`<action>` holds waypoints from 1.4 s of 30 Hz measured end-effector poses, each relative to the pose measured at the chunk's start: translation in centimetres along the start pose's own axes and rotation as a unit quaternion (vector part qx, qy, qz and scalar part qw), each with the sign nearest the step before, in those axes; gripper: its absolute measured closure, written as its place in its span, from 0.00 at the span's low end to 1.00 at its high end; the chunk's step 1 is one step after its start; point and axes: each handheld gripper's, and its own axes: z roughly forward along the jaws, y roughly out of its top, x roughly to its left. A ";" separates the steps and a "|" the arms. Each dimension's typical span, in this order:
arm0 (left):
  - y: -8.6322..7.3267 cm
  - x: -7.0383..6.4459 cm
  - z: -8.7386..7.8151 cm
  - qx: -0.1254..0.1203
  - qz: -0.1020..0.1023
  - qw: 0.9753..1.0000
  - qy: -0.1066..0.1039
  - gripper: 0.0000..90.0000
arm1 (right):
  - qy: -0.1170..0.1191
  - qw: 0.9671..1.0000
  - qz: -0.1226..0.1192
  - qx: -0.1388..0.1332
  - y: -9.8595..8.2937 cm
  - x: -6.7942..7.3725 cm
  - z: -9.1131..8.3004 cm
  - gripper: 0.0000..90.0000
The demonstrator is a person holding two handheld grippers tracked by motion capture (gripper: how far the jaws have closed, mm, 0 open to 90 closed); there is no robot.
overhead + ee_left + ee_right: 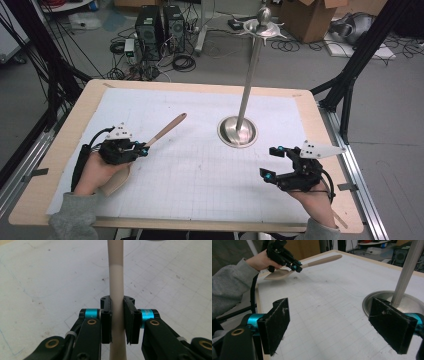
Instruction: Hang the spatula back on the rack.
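A pale wooden spoon (166, 129) is held above the left side of the white gridded mat (200, 170), handle pointing up and right, bowl near the hand. My left gripper (142, 148) is shut on its handle; in the left gripper view the handle (116, 277) runs straight up between the closed pads (130, 320). From the right gripper view the spoon (322, 261) and the left gripper (295, 267) show at the far left, lifted off the mat. My right gripper (272, 162) stands open at the right front, nothing between its pads (274, 325).
A steel stand with a round base (238, 131) and a tall pole (252, 70) topped by hooks rises behind the mat's centre, just ahead of the right gripper (332, 325). The wooden table edge (320, 130) runs at the right. Cables, computers and boxes lie on the floor beyond.
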 end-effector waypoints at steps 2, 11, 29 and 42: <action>0.1 0.1 0.0 0.000 -0.011 1.000 0.000 0.87 | -0.002 1.000 -0.002 0.000 -0.1 0.0 -0.1 0.18; 1.0 -0.2 -0.8 -0.042 -0.013 0.999 -0.019 0.87 | -0.006 1.000 -0.001 0.002 -0.4 -0.1 -0.1 0.18; 4.5 -1.6 -2.1 -0.082 -0.001 0.996 -0.048 0.87 | -0.007 1.000 0.005 0.002 -0.4 0.0 -0.4 0.18; 6.9 -2.4 -3.2 -0.102 0.016 0.993 -0.054 0.87 | -0.011 1.000 0.004 -0.003 -0.4 -0.1 -0.4 0.18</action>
